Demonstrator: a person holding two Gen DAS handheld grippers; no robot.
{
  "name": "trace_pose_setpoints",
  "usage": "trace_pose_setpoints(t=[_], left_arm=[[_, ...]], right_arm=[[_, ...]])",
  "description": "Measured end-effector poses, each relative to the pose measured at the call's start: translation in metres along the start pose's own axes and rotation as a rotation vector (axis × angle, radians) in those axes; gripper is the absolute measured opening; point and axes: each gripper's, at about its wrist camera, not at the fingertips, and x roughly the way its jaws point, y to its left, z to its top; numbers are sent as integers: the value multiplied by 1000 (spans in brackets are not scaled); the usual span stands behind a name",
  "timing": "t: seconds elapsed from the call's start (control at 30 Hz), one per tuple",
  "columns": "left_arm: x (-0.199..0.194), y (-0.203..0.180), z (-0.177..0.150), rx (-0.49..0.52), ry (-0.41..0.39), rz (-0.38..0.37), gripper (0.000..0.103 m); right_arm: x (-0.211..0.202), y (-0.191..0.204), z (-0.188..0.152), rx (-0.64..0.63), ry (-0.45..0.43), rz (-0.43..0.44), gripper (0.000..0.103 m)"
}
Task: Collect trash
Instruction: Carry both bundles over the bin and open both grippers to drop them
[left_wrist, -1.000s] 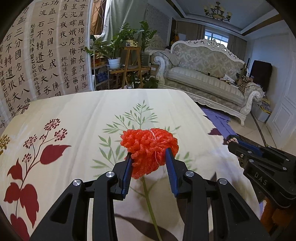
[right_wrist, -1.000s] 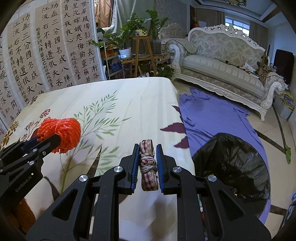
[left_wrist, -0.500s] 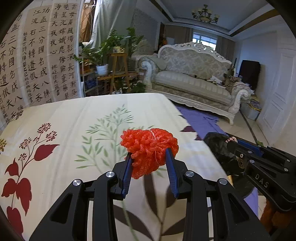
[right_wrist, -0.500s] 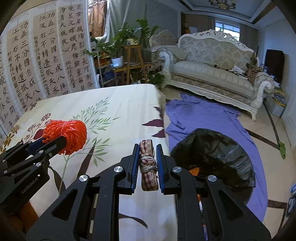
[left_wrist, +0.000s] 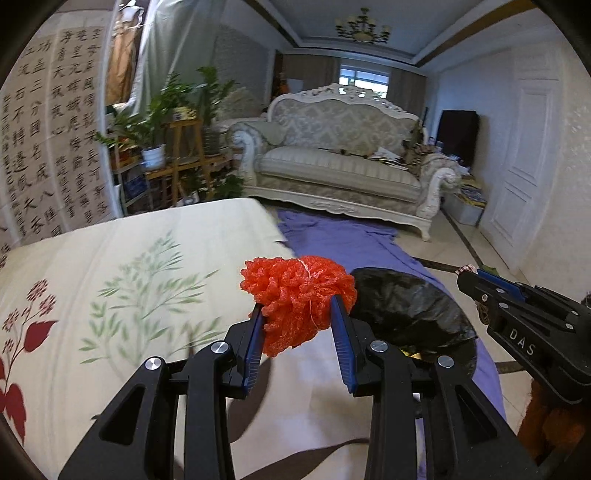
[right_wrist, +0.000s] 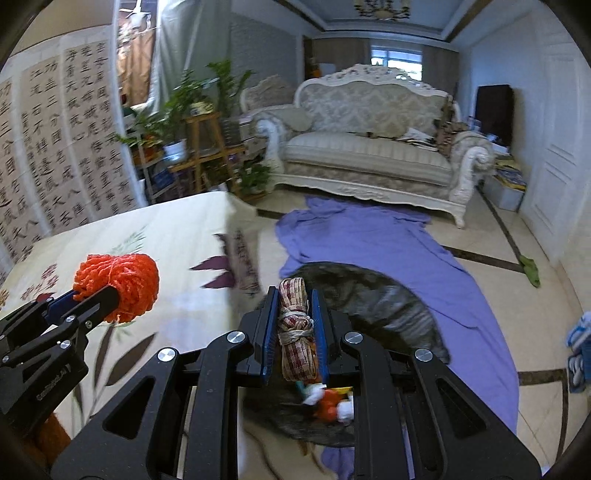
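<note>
My left gripper (left_wrist: 298, 325) is shut on an orange mesh ball (left_wrist: 295, 295) and holds it above the right edge of the table with the floral cloth (left_wrist: 129, 280). The ball also shows in the right wrist view (right_wrist: 118, 284). My right gripper (right_wrist: 293, 325) is shut on a red-and-cream bundle of rope (right_wrist: 295, 328), held over an open black trash bag (right_wrist: 384, 306) on the floor. Colourful trash (right_wrist: 327, 400) lies inside the bag. The bag also shows in the left wrist view (left_wrist: 410, 310), right of the ball.
A purple sheet (right_wrist: 369, 240) lies on the tiled floor under the bag. A white sofa (right_wrist: 373, 155) stands behind it. Plants on wooden stands (right_wrist: 192, 133) and a calligraphy screen (right_wrist: 55, 147) are at the left. A green rag (right_wrist: 530, 267) lies at the right.
Both grippers have moved right, off the table toward the trash bag, still holding their items. The bag now lies directly under the right gripper and its contents have come into view.
</note>
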Motion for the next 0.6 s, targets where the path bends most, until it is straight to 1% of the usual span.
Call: trace_pose_setpoints(t=[0.23, 0.4, 0.6], left_arm=[[22, -30, 7, 47, 4, -43, 35], [42, -49, 10, 77, 11, -54, 36], [65, -62, 11, 101, 28, -54, 37]], right_arm=[[12, -32, 0, 32, -18, -63, 18], [23, -49, -1, 60, -17, -80, 18], [36, -66, 1, 85, -20, -88, 18]])
